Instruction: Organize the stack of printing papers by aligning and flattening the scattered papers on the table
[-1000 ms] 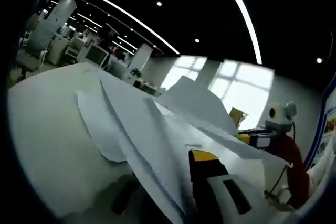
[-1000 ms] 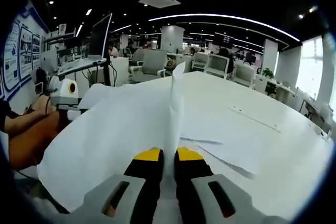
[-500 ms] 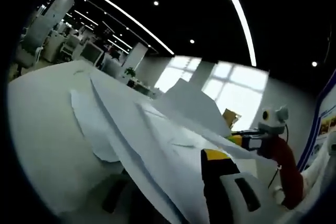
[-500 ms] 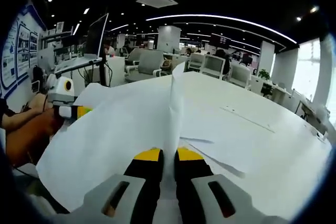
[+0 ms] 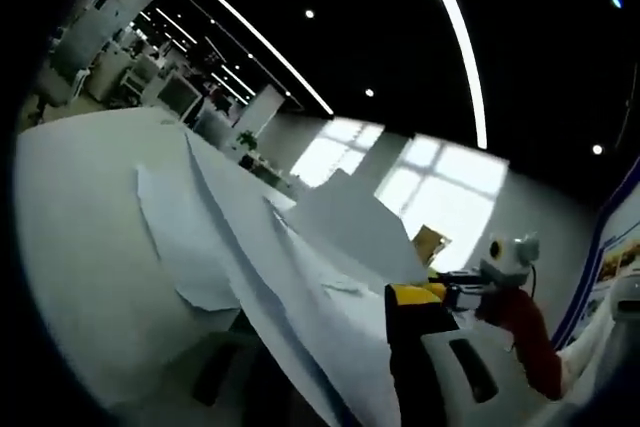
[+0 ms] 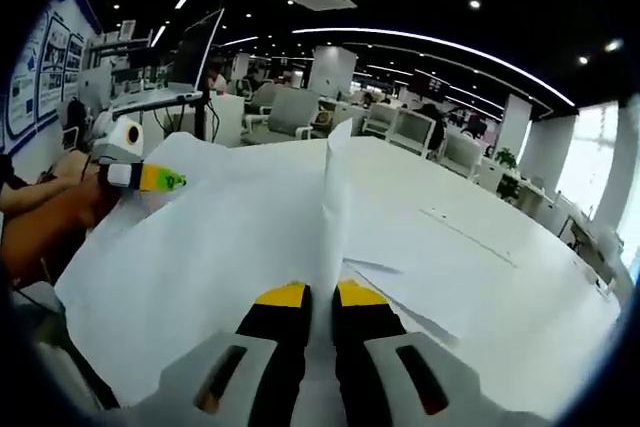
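Note:
The white paper stack (image 6: 230,247) is lifted between both grippers and sags in the middle. My right gripper (image 6: 322,295) is shut on its near edge, and a fold of paper stands upright between the yellow tips. At the far left edge of the sheets sits my left gripper (image 6: 140,175), held by a person's arm. In the left gripper view the papers (image 5: 290,287) drape over one jaw, the left gripper (image 5: 330,332) pinches them, and one yellow fingertip (image 5: 412,297) shows. The right gripper (image 5: 462,290) holds the far edge.
A loose sheet (image 6: 430,297) lies on the white table (image 6: 530,277), and another loose sheet (image 5: 170,237) lies on the table (image 5: 70,187). Office chairs and desks (image 6: 400,122) stand beyond it. A monitor (image 6: 195,57) is at the far left. A person's sleeve (image 5: 525,332) is nearby.
Both grippers stay shut on the papers. The left gripper has shifted a little along the far edge, and both views have tilted slightly with the hands.

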The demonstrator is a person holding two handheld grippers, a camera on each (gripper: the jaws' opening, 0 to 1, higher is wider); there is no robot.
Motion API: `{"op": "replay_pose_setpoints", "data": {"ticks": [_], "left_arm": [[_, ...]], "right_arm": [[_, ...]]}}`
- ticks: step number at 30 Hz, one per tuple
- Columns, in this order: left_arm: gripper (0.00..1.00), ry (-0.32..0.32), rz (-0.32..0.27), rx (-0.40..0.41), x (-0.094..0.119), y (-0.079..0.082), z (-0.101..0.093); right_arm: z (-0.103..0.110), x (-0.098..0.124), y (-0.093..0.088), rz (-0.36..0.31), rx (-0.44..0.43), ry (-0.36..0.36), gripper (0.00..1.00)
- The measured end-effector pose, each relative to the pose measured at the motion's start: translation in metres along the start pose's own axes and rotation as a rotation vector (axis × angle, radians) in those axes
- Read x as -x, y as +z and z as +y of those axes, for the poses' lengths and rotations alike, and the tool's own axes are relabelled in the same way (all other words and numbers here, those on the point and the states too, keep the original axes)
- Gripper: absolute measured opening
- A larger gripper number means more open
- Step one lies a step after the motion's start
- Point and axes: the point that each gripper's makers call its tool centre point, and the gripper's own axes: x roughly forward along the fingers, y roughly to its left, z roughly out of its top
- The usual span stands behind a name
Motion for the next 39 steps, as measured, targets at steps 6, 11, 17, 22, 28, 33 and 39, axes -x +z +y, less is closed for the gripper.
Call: {"op": "replay_pose_setpoints", "data": {"ticks": [6, 11, 17, 22, 28, 33, 39], "left_arm": [[0.36, 0.012, -0.007, 0.012, 0.0, 0.002, 0.002], [0.35, 0.024, -0.008, 0.008, -0.001, -0.002, -0.002], [0.34, 0.037, -0.008, 0.01, -0.001, -0.003, -0.002], [0.34, 0.042, -0.012, 0.012, 0.0, -0.004, -0.005], [0.34, 0.041, -0.012, 0.023, -0.003, -0.006, -0.008], [0.34, 0.045, -0.013, 0.024, -0.002, -0.001, 0.001], [0.34, 0.047, -0.015, 0.023, -0.001, 0.002, 0.007]], "right_arm": [[0.01, -0.004, 0.001, -0.001, 0.077, 0.02, 0.05], [0.013, -0.005, 0.003, -0.002, 0.06, 0.026, 0.05], [0.019, -0.007, 0.004, -0.005, 0.062, 0.037, 0.05], [0.024, -0.009, 0.005, -0.009, 0.07, 0.047, 0.05], [0.028, -0.011, 0.005, -0.009, 0.069, 0.058, 0.05], [0.033, -0.011, 0.008, -0.016, 0.057, 0.074, 0.05], [0.037, -0.012, 0.01, -0.022, 0.059, 0.085, 0.05]]}}
